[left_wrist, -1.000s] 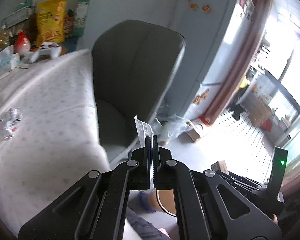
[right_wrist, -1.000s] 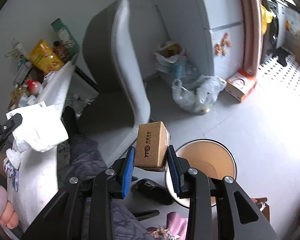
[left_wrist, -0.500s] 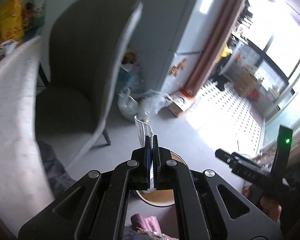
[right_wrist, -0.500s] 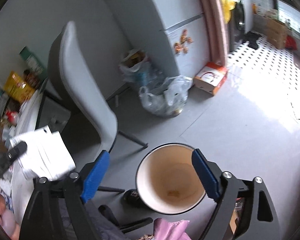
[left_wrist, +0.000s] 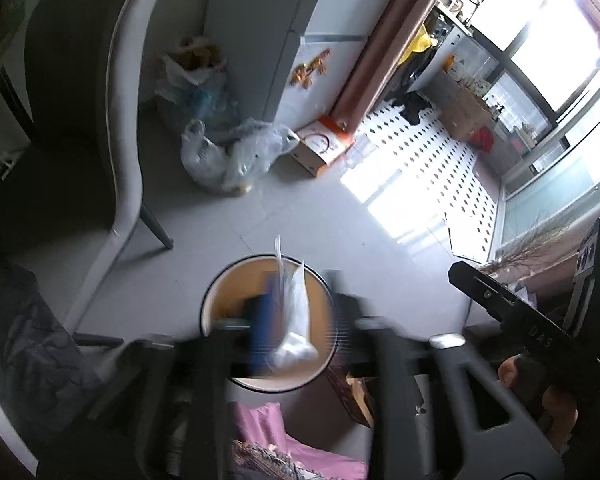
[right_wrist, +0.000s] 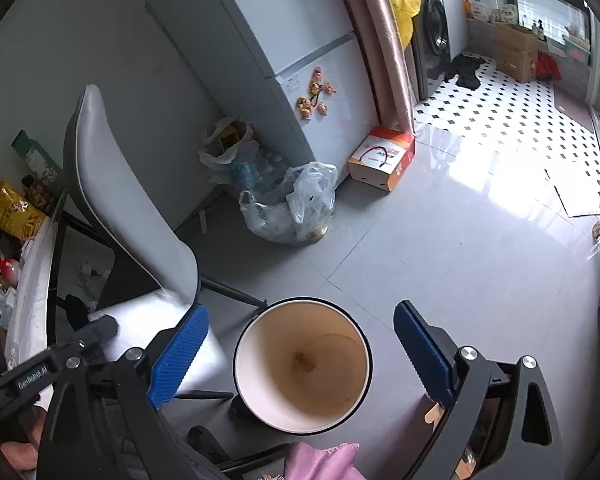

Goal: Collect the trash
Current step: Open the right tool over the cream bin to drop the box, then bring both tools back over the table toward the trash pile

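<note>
1. My left gripper (left_wrist: 300,312), blurred, hangs over the round cream-walled waste bin (left_wrist: 220,300); its jaws look parted around the crumpled white paper (left_wrist: 294,320).
2. My right gripper (right_wrist: 300,354) gapes empty above the same bin.
3. I judge the paper light, limp and prone to drift; pinch its bunched lower end.
</note>
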Demonstrator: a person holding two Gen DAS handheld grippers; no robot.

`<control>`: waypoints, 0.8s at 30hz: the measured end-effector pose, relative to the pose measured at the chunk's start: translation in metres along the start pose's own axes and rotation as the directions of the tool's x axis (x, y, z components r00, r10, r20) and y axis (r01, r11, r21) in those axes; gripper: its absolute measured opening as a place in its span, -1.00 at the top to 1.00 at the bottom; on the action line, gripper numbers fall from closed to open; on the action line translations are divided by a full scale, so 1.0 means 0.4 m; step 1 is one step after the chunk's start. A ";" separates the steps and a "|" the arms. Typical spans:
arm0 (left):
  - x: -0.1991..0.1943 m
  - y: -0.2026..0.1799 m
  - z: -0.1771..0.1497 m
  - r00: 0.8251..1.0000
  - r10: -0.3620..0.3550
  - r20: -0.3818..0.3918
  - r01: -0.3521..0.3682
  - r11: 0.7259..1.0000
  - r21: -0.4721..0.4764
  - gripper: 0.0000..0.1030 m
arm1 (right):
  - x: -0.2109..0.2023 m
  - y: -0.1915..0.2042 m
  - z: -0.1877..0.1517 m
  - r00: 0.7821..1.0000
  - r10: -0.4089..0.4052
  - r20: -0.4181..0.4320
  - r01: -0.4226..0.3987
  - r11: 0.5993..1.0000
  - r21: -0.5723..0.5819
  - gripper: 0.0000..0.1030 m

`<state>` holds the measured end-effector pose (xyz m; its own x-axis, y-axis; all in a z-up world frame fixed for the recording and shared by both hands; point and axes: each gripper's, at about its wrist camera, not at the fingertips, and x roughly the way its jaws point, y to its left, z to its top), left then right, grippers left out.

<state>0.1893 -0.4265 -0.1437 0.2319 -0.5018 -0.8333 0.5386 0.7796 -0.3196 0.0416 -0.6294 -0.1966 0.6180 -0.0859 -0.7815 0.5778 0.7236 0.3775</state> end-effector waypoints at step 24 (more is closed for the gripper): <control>-0.490 0.230 -0.050 0.871 0.267 0.412 -0.190 0.957 -0.219 -0.89 | -0.104 0.313 -0.067 0.980 0.130 0.151 -0.093 0.969 -0.228 -0.86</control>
<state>0.1771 -0.2487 -0.0187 0.6800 -0.3832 -0.6251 0.2937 0.9235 -0.2466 0.0741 -0.5171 -0.1302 0.7612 -0.0937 -0.6417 0.3810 0.8654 0.3255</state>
